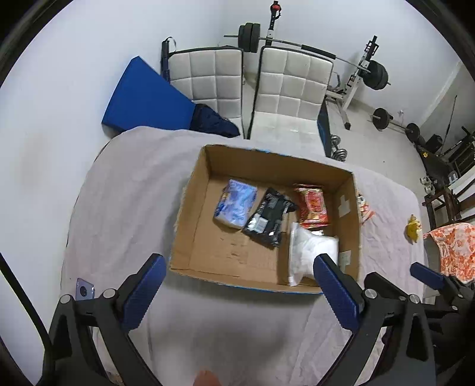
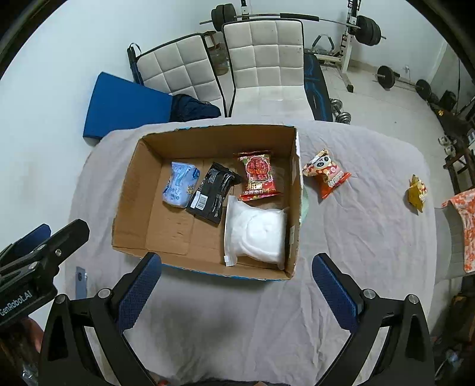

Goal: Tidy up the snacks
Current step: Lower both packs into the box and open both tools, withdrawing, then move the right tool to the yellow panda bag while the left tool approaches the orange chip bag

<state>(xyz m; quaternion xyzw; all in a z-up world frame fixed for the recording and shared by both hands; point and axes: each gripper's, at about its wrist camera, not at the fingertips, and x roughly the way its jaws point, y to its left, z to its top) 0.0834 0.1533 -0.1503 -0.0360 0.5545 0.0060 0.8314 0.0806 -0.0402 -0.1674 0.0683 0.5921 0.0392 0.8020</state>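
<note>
So, nearest the cameras, both grippers are being held wide apart over the grey cloth (image 2: 225,311), with nothing being gripped: the left gripper (image 1: 240,285) is being kept just short of the near wall of the cardboard box (image 1: 190,207), and the right gripper (image 2: 237,285) is being hovered at that same near edge, a bit further right. A small purple-grey card (image 2: 80,277) is being left flat on the cloth at the near left.

Inside the box, a white pouch (image 2: 255,234) is being kept in the near right corner. Further in, three packs are being lined up left to right: a light blue pack (image 2: 179,184), a black pack (image 2: 212,193) just beside it, and a red pack (image 2: 258,175) next to the right wall, its near end touching the white pouch.

Outside, a red panda snack bag (image 2: 325,173) is being left on the cloth just beside the box's right wall, and a yellow snack bag (image 2: 417,193) is sitting well apart, near the right edge.

Beyond the far edge, two white quilted chairs (image 2: 264,59) are being parked, with a blue pad (image 2: 127,107) to their left and a barbell rack (image 2: 353,26) further back.
</note>
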